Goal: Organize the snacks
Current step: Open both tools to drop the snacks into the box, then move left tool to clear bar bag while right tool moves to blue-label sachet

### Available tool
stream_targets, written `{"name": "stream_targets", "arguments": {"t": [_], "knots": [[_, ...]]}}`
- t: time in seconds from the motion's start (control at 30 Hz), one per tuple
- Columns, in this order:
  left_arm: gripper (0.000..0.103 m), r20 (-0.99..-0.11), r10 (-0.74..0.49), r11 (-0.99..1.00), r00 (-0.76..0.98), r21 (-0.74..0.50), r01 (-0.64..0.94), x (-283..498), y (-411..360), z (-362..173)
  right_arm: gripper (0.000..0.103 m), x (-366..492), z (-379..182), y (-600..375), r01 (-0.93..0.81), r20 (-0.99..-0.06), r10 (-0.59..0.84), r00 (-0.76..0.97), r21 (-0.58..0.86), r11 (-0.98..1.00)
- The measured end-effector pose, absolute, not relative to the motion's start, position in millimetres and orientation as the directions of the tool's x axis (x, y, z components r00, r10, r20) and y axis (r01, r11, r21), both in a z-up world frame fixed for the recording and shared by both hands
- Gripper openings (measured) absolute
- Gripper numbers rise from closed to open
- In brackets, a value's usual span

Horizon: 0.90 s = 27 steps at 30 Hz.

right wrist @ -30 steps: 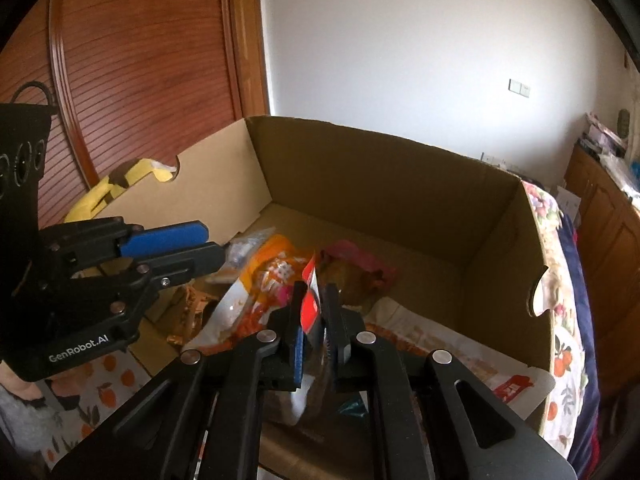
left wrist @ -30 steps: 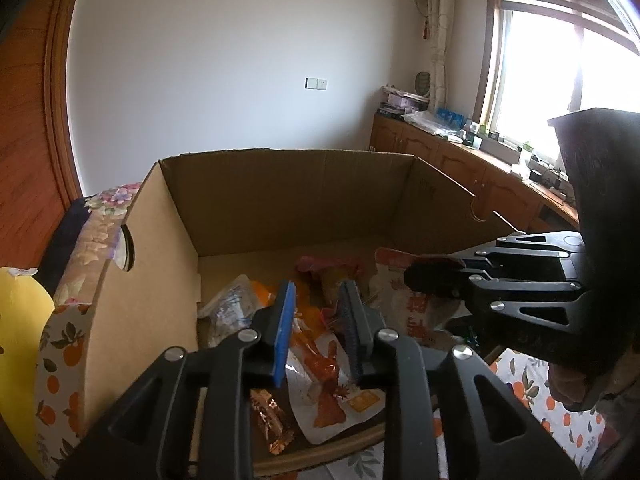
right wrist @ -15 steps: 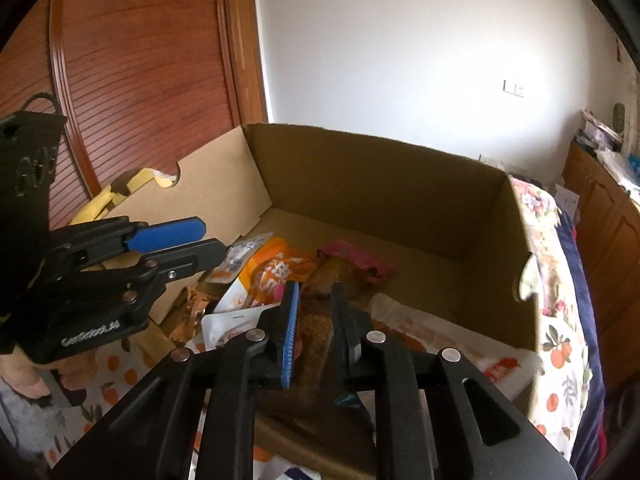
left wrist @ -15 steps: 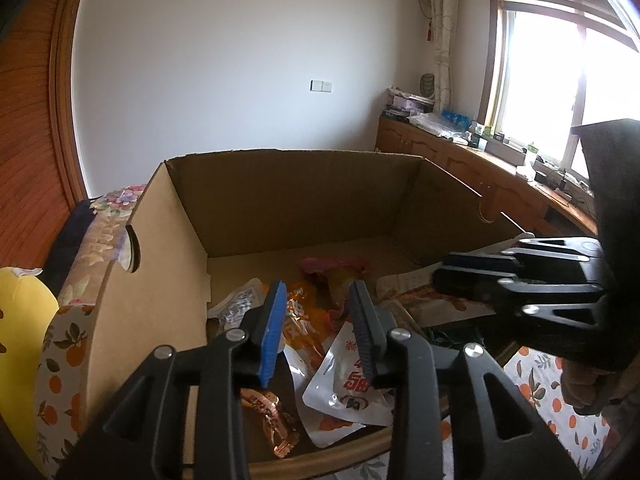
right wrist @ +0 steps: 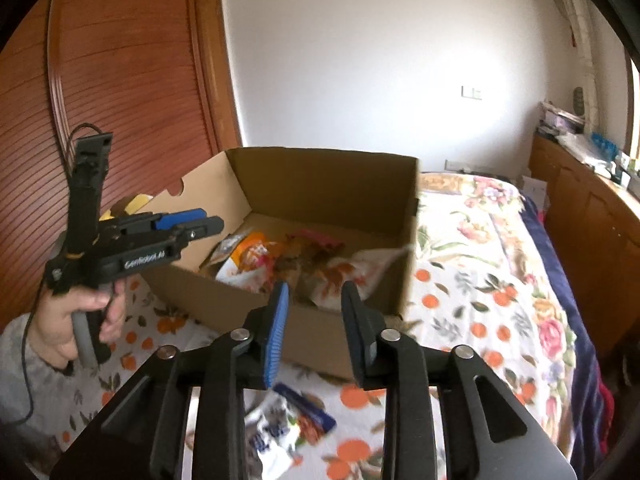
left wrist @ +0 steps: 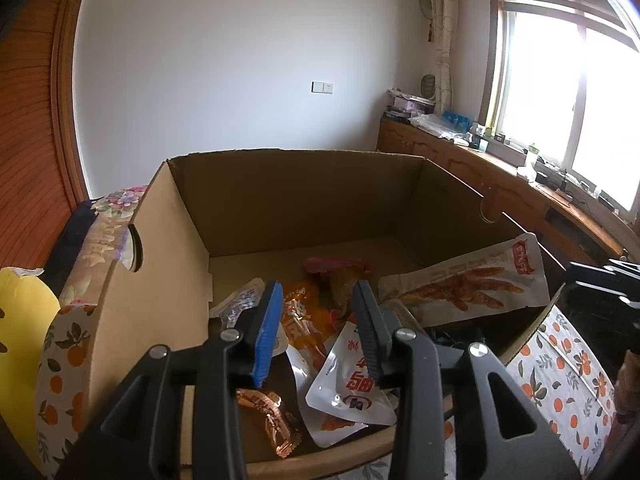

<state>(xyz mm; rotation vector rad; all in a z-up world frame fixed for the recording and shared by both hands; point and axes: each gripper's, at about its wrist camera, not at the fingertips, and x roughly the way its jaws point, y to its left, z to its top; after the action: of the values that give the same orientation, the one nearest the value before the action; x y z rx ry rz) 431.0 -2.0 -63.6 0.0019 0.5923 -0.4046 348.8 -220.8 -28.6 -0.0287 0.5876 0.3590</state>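
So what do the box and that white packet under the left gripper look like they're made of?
The box looks like plain brown corrugated cardboard, matte, with raw cut edges and punched handle holes. The white packet looks like glossy plastic or foil-laminate film: it catches the light, creases softly and has a flat sealed edge. Which of the two cannot be told from here.

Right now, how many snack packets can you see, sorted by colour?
White: 2, the big white packet and the small white packet
Orange: 1, the orange packet
Pink: 1, the pink packet
Silvery: 1, the silvery packet
Copper: 1, the copper foil packet
Blue and white: 1, the blue-and-white packet, outside the box
Total: 7
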Motion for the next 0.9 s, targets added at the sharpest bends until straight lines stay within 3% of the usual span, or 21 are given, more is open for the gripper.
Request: {"name": "stream_targets", "arguments": {"t": [0.47,0.9], "knots": [[0.043,-0.496,-0.312,0.936,0.810,-0.012,0.353,379.9,-5.6,-42.0,0.053,302.7,-46.0,-222.2,-0.326,-0.586,0.305,0.751,0.072,0.943],[0.049,-0.525,-0.318,0.932,0.789,-0.022,0.361,324.3,3.1,-46.7,0.063,271.5,-68.7,-215.9,-0.309,-0.611,0.306,0.730,0.105,0.945]]}}
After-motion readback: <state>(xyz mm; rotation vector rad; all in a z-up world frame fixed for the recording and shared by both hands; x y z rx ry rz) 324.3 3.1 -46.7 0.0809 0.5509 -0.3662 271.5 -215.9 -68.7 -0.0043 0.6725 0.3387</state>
